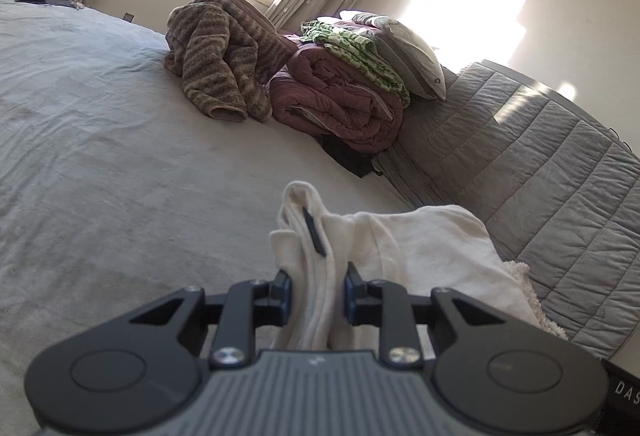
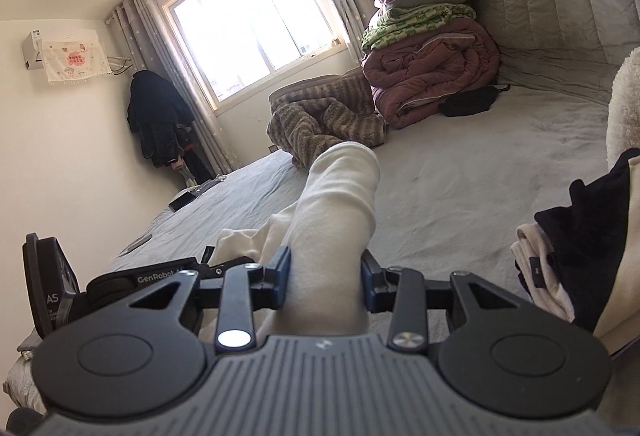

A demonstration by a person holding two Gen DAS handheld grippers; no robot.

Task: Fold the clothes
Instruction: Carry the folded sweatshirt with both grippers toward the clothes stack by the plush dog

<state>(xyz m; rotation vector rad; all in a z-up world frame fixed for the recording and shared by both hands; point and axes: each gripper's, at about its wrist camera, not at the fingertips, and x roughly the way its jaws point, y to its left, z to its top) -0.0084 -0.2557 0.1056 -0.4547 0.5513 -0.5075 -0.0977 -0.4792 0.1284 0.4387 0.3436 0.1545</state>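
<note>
Here both claws hold the same cream garment (image 1: 400, 248) up over the grey bed (image 1: 100, 116). The left gripper (image 1: 318, 294) is pinched on a thick bunch of the cloth, maybe the neck or a hem with a small dark tag; the cloth pokes up toward 12 o'clock and then spills away toward 3 o'clock, where the other claw should be. The right gripper (image 2: 326, 278) is squeezed on a rolled part that looks like a sleeve or a cuff (image 2: 344, 188), and that roll points straight ahead toward 12 o'clock. In the right view the left claw sits just beside it at 9 o'clock, so the two are near each other and the long line of the garment runs from one claw across to the other. The next move likely needs that line pulled straight and laid flat on the open bed ahead, so both claws should travel together. Far off at 1 o'clock in the left view lie a brown striped blanket (image 1: 224, 52) and a stack of folded quilts (image 1: 344, 92) with a pillow (image 1: 404, 44) on top. Dark clothes (image 2: 576, 232) lie at 3 o'clock in the right view
</note>
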